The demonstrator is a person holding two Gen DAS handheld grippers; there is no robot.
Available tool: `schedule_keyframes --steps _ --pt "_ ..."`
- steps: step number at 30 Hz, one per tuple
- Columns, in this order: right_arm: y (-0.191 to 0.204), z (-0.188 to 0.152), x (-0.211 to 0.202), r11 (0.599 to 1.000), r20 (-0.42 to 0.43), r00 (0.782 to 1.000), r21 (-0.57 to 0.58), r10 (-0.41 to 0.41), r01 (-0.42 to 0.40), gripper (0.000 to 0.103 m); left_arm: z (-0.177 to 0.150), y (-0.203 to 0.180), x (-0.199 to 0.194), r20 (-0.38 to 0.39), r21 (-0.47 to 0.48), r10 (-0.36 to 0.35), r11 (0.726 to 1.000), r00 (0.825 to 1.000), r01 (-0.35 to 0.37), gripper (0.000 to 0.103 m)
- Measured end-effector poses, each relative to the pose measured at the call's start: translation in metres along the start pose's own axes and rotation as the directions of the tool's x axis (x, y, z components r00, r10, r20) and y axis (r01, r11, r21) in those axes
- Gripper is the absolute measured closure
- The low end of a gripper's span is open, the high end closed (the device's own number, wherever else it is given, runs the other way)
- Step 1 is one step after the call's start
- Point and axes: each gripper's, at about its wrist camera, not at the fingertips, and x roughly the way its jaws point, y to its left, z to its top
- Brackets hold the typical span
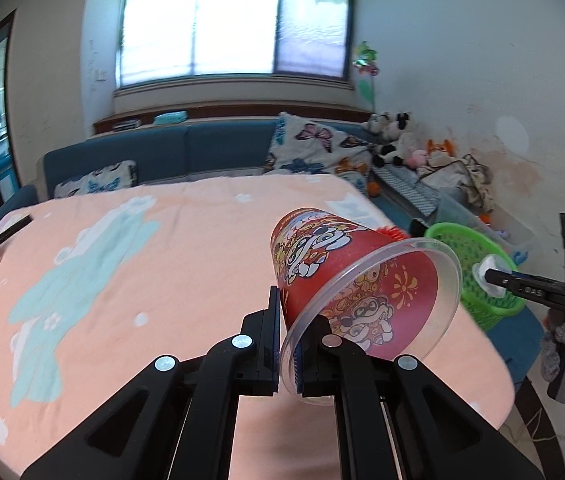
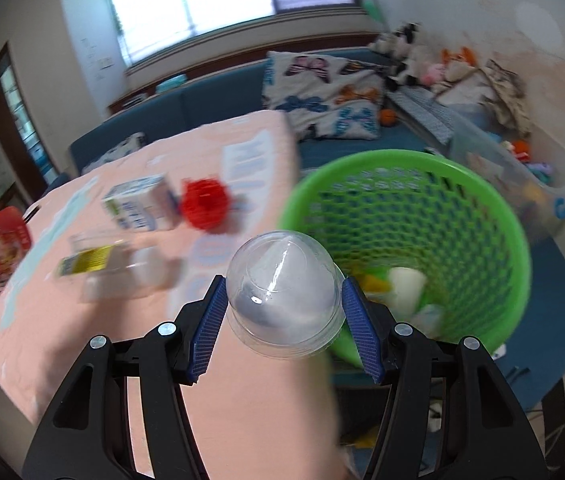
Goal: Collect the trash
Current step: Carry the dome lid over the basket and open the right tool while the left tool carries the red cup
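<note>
We are mid-carry: our right tool (image 2: 284,312) grips the clear dome lid (image 2: 282,300) at the desk's (image 2: 242,420) right edge; next, release over the green basket (image 2: 482,208). Our left tool (image 1: 287,344) pinches the red cup's (image 1: 342,280) rim.

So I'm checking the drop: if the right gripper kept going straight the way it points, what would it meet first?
Probably the green basket. The right gripper, shut on the clear dome lid, points at its near rim, beside the table edge. Depth is unclear, so it might pass just over the rim.

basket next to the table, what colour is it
Bright green basket, seen best in the right wrist view.
</note>
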Motion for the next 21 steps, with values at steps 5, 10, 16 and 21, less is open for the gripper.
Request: schedule_keyframes --steps 5,10,16,21 --pt "-0.034 0.003 0.007 0.998 -0.012 0.999 0.044 -0.038 0.038 0.044 0.015 -0.029 0.009 0.009 0.037 -0.041 0.998 0.999 0.041 0.098" --pt "-0.05 0.006 0.018 0.996 -0.027 0.999 0.074 -0.043 0.045 0.044 0.027 -0.053 0.021 0.011 0.055 -0.076 0.996 0.997 0.076 0.098" --pt "-0.062 0.009 0.038 0.995 -0.062 0.997 0.092 -0.038 0.044 0.044 0.039 -0.082 0.038 -0.001 0.094 -0.106 0.99 0.994 0.105 0.098" --pt "-0.074 0.01 0.05 0.99 -0.083 0.997 0.137 -0.008 0.019 0.043 0.047 -0.097 0.049 -0.005 0.119 -0.13 0.984 0.991 0.13 0.098"
